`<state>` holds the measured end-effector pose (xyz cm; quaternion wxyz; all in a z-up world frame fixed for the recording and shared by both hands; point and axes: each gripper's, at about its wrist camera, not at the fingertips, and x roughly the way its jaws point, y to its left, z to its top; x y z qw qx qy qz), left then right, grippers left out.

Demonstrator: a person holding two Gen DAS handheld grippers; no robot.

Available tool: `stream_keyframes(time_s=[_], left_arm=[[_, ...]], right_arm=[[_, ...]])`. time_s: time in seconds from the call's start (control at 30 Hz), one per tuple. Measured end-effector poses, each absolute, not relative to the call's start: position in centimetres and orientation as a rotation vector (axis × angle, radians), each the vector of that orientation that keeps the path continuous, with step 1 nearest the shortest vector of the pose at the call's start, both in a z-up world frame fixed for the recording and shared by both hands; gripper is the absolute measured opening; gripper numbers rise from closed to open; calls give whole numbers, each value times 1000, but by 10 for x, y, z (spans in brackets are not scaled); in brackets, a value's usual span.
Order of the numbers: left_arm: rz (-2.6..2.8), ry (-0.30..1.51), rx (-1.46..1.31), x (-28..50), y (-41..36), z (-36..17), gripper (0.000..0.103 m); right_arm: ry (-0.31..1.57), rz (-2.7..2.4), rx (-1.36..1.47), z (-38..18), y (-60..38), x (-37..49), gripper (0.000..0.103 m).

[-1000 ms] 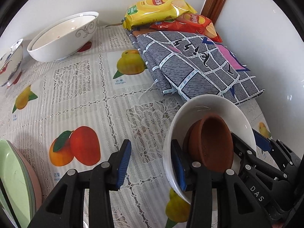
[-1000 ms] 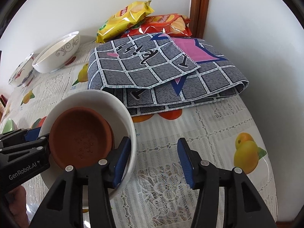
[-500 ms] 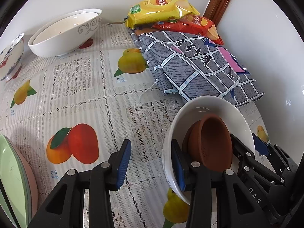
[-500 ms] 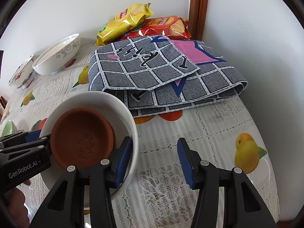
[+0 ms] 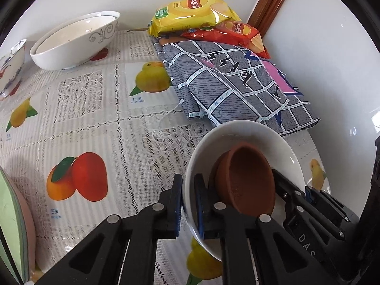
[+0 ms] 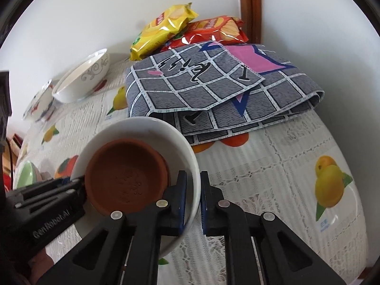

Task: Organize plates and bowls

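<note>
A white bowl [image 5: 244, 133] with a small brown clay bowl [image 5: 247, 180] inside it is held between both grippers. My left gripper [image 5: 188, 204] is shut on the white bowl's left rim. My right gripper [image 6: 192, 199] is shut on its right rim [image 6: 190, 156]; the clay bowl [image 6: 125, 178] leans inside. The bowl looks tilted just above the fruit-print tablecloth [image 5: 90, 118]. A large white patterned bowl [image 5: 76, 40] and a small painted bowl [image 5: 10, 66] stand at the back left. Green and pink plates [image 5: 11, 225] show at the left edge.
A folded grey checked cloth [image 5: 232, 83] lies just behind the held bowl. Yellow [image 5: 192, 11] and red [image 5: 228, 33] chip bags lie against the back wall by a wooden door frame [image 6: 251, 7]. The white wall [image 5: 332, 59] bounds the right side.
Both grippers have closed on the white bowl's rim, one on each side. The views have shifted slightly as the bowl tilts.
</note>
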<state>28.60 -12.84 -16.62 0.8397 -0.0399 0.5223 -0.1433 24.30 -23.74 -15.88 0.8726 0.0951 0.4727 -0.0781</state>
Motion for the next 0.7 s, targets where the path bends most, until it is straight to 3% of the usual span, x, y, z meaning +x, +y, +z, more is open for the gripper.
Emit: stream_keyframes(time_s=[0.7], left_arm=[[-275,1073,-130,254,-89,-136,10]], right_arm=[[964,-168,213,-130,-204,220,10]])
